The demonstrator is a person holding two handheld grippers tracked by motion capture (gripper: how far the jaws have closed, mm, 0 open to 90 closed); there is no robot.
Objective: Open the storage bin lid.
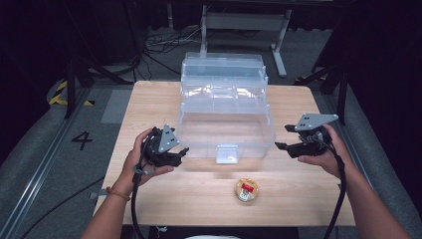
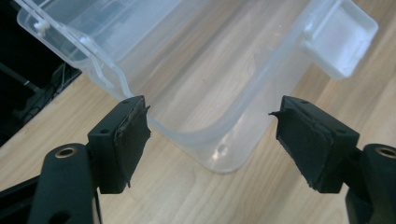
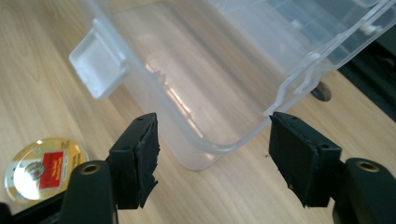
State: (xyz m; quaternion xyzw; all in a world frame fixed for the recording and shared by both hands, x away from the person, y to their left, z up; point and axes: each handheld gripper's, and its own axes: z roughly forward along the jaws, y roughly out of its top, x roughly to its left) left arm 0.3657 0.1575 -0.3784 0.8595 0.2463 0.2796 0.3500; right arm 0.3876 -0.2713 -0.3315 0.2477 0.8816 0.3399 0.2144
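Nearest the camera, a small round gold-lidded tin [image 1: 246, 189] lies on the table [image 1: 149, 99], just in front of the clear plastic box [image 1: 226, 130]. Both grippers flank that open box: left gripper [image 1: 183, 153] at its front left corner, right gripper [image 1: 281, 138] at its front right, each with jaws spread wide, holding nothing.

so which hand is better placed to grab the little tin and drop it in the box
Probably the right. The tin lies in front of the box, right of its latch and nearer the right gripper, and shows beside that gripper's open fingers. The left gripper is open too, but farther.
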